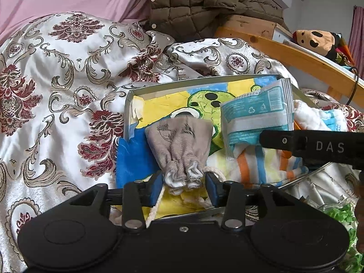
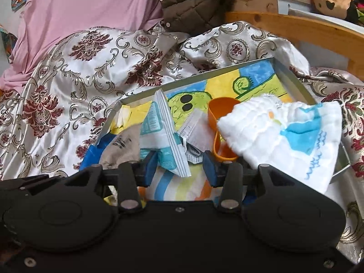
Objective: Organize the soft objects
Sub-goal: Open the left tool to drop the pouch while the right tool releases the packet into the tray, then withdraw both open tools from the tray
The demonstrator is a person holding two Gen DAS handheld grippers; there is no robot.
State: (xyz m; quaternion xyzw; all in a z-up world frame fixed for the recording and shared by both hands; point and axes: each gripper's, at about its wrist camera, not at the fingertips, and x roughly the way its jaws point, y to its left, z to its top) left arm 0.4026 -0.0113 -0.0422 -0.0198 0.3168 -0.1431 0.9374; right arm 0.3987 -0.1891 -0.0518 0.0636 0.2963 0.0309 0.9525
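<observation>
A metal tray lined with a bright drawing lies on the bed. In the left wrist view a grey drawstring pouch rests in it. The pouch's gathered end sits between the blue pads of my left gripper, which is open and not pressing on it. A teal wipes packet leans on a striped cloth, with a finger of my right gripper over it. In the right wrist view my right gripper stands open around the packet, beside an orange cup and a white cloth.
The tray rim sits on a satin bedspread with red and gold patterns. Behind are a pink sheet, an olive quilted jacket, a wooden bed rail and a plush toy.
</observation>
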